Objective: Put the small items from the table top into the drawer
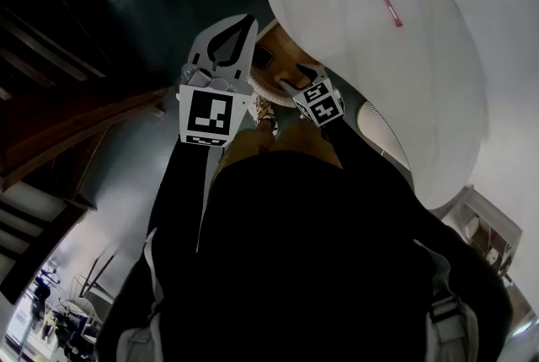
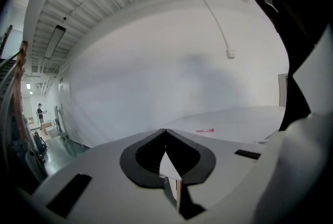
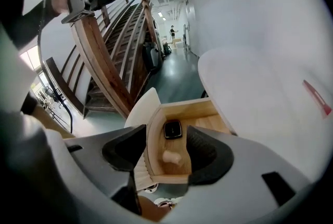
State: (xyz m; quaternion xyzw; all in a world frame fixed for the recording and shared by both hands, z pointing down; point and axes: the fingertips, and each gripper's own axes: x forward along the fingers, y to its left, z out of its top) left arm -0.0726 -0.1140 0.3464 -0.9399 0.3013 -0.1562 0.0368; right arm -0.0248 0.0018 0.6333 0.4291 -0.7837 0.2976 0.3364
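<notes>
An open wooden drawer sticks out from under the round white table. On its floor lie a small black item and a pale stubby item. My right gripper hangs open above the drawer, with nothing between its pads. A thin red item lies on the table top; it also shows as the red item in the head view and the red item in the left gripper view. My left gripper is shut and empty, held level beside the table edge. In the head view the left gripper and the right gripper flank the drawer.
A wooden staircase rises to the left of the drawer. A white curved chair part stands close by the drawer's left side. A cable hangs on the white wall behind the table. A person stands far down the hall.
</notes>
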